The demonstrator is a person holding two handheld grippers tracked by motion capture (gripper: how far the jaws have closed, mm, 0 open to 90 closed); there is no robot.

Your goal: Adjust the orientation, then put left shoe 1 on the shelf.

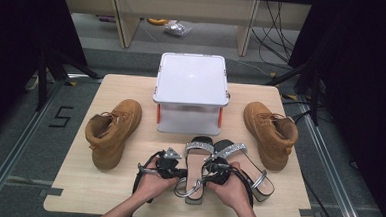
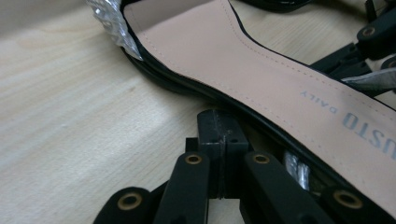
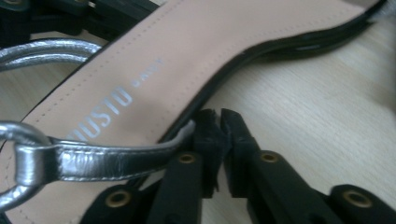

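Observation:
A black sandal [image 1: 196, 165] with a tan insole [image 2: 261, 70] and silver straps lies at the front middle of the wooden table [image 1: 77, 182]. A hand holds a gripper on each side of it. My left gripper [image 2: 224, 137] is shut with nothing between its pads, its tip against the sandal's black sole edge. In the high view the left gripper [image 1: 180, 173] is at the sandal's left. My right gripper [image 3: 219, 126] [image 1: 208, 173] stands at the other edge, jaws a narrow gap apart with nothing in it. A silver ankle strap [image 3: 107, 158] ends beside its left finger.
The second sandal [image 1: 243, 163] lies just right of the first. A tan boot [image 1: 112, 132] lies at the left and another tan boot [image 1: 272, 132] at the right. A white lidded box [image 1: 191, 91] stands at the back middle.

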